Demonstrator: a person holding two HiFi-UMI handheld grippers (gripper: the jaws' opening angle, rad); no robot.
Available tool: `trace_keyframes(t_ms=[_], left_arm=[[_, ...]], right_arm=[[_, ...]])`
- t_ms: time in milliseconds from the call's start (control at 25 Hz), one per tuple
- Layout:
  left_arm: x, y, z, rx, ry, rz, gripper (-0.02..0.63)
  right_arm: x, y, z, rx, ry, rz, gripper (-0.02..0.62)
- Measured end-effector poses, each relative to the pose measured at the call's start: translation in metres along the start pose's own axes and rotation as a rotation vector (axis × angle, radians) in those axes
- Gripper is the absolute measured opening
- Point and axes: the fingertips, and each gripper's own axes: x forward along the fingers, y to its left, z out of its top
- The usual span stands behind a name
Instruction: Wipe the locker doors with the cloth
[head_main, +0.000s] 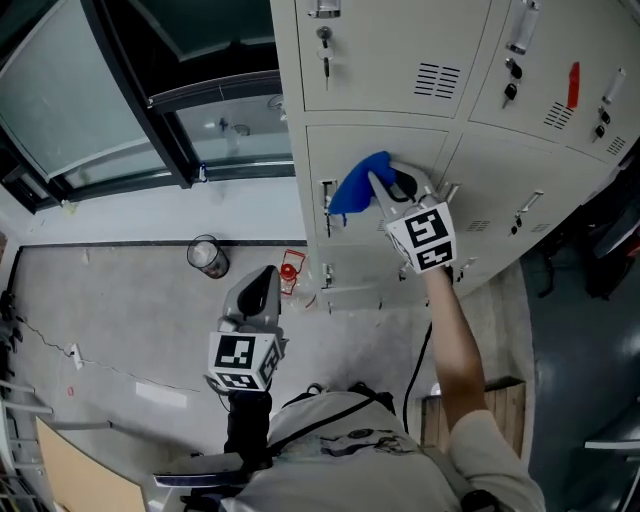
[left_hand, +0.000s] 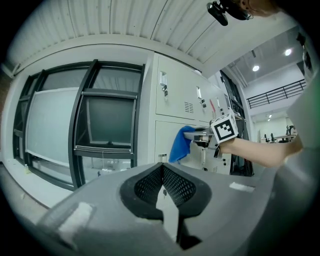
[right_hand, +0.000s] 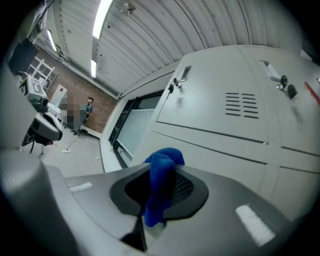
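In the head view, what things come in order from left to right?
Round can on the floor → left hand-held gripper → blue cloth → right hand-held gripper → red tag on a locker door.

In head view, lockers (head_main: 380, 60) fill the top R, w/ window (head_main: 100, 100) to their L and floor (head_main: 120, 320) below both. The cloth (head_main: 358, 186) sits in the R gripper (head_main: 388, 182) jaws, up at a mid-row locker door (head_main: 400, 150), just R of the latch (head_main: 328, 195) on that door's L edge. The L gripper (head_main: 266, 275) is lower and further L, well apart from the cloth, over the floor in front of the lockers. A tin (head_main: 208, 257) stands on the floor L of the L gripper. A small object (head_main: 290, 272) lies just R of its tip, near the lockers' foot.
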Motion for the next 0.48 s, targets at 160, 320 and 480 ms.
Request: trace_keyframes(t_ms=[160, 320, 480], left_arm=[[-0.011, 0.004, 0.001, -0.002, -0.005, 0.024, 0.000], [-0.024, 0.012, -0.002, -0.008, 0.001, 0.059, 0.000], [-0.032, 0.024, -0.004, -0.016, 0.005, 0.101, 0.000]], right_arm=[[0.048, 0.059, -0.002, 0.007, 0.014, 0.113, 0.046], [0.085, 0.079, -0.013, 0.004, 0.058, 0.154, 0.046], [0.087, 0.077, -0.021, -0.027, 0.083, 0.165, 0.044]])
